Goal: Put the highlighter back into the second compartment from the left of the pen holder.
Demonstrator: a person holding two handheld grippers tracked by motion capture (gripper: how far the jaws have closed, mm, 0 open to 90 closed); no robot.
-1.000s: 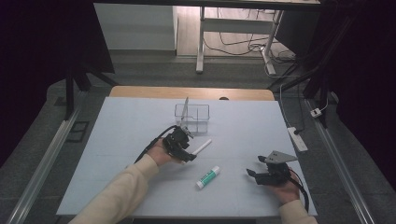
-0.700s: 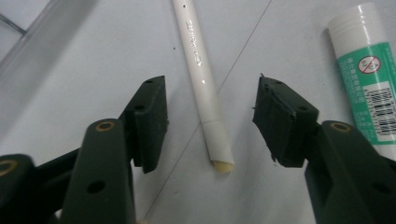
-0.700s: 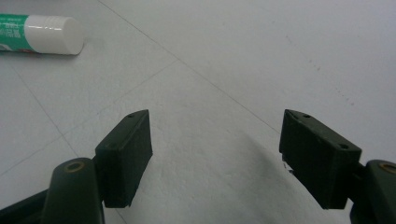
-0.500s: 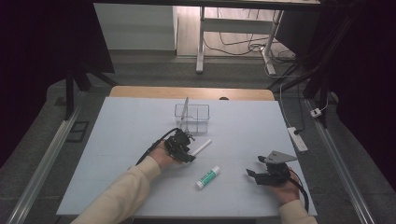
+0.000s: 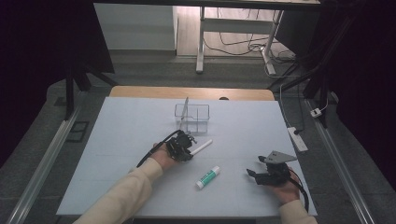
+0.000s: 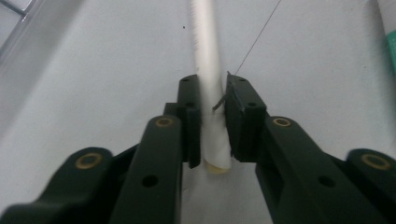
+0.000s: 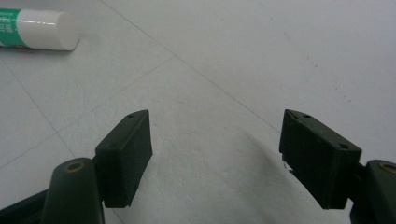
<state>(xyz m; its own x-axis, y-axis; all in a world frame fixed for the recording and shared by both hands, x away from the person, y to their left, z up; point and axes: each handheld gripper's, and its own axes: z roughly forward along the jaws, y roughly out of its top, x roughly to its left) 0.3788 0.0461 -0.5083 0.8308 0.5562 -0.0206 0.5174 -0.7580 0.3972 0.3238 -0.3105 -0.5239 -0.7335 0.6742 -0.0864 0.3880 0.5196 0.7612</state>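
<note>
A white pen-like stick (image 5: 201, 147) lies on the pale table sheet (image 5: 116, 140), and my left gripper (image 5: 185, 148) is shut on its near end. In the left gripper view the white stick (image 6: 205, 56) runs away between the two pads (image 6: 191, 121), which press on both of its sides. A glue stick with a green label and white cap (image 5: 207, 178) lies on the sheet between the two hands. My right gripper (image 5: 252, 174) rests at the right near the front edge. Its jaws stand wide apart over bare sheet, and the glue stick (image 7: 37, 29) shows at upper left.
A clear plastic bin with compartments (image 5: 192, 116) stands just beyond the left gripper, with a thin upright piece at its left side. A white power strip (image 5: 298, 138) lies off the table's right edge. Desk legs and cables are on the floor behind.
The left gripper has edged slightly toward the white stick; the right gripper and the glue stick have stayed put.
</note>
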